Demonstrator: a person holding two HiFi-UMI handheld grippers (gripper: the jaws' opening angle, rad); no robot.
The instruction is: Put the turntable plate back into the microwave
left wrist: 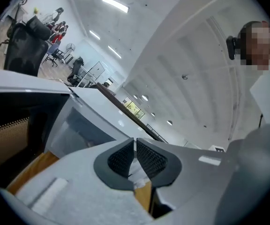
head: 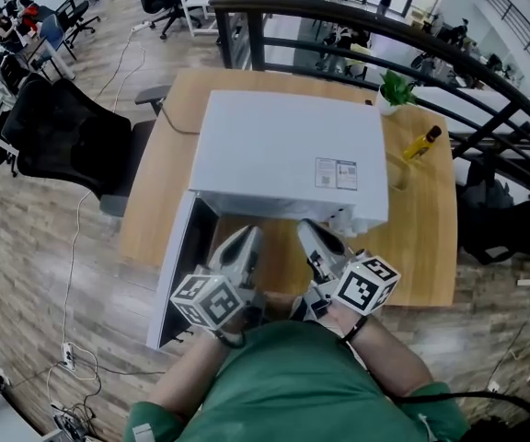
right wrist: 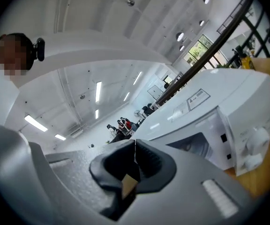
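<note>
A white microwave (head: 288, 155) stands on a wooden table (head: 426, 228), its dark door (head: 178, 270) swung open to the left. The turntable plate shows in no view; the microwave's top hides the cavity from the head view. Both grippers hover side by side just in front of the opening. The left gripper (head: 247, 238) is shut with nothing between its pads, its tips meeting at the left gripper (left wrist: 135, 144) in its own view, where the microwave (left wrist: 90, 121) lies ahead. The right gripper (head: 311, 233) is shut and empty too, right gripper (right wrist: 135, 146), facing the microwave front (right wrist: 210, 125) and its knobs (right wrist: 257, 144).
A yellow bottle (head: 422, 143) and a small green plant (head: 395, 88) stand on the table to the microwave's right. A black office chair (head: 63, 136) sits left of the table. A dark railing (head: 366, 26) curves behind it. A cable (head: 168, 116) runs off the table's left side.
</note>
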